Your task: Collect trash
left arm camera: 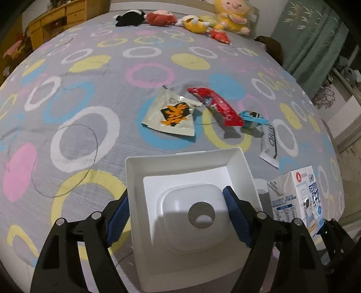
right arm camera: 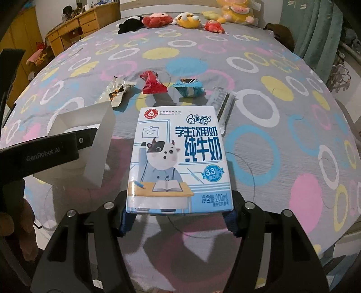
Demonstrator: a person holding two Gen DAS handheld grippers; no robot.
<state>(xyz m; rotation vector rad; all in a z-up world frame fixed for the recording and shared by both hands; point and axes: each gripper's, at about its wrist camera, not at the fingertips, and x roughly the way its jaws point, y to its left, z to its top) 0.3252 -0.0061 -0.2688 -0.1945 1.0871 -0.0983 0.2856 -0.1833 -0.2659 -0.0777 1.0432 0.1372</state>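
Closest to the right wrist camera, a small milk carton (right arm camera: 178, 162) with a cartoon cow at a desk is clamped by its lower edges between the blue pads of the right gripper (right arm camera: 178, 219), held face-up above the bedspread (right arm camera: 282, 144), probably so it can go into the bin as the first piece of trash. In the left wrist view, the left gripper (left arm camera: 178, 216) has its jaws closed on a white square plastic bin (left arm camera: 158, 216): one blue pad presses the outside of the near wall and the other sits inside, pinching that wall so the open top stays upward and ready to receive. The bin looks empty (only a moulded base with a round mark shows). Both grippers point steeply downward, side by side, with the carton just to the right of the bin. Farther up the circle-patterned bedspread lie the remaining wrappers, near one another: a silver packet with an orange-and-black print (left arm camera: 172, 113), a red wrapper (left arm camera: 216, 106), a crumpled blue one (left arm camera: 252, 117) and a silvery strip wrapper (left arm camera: 269, 144). Plush toys (left arm camera: 191, 18) line the far edge.
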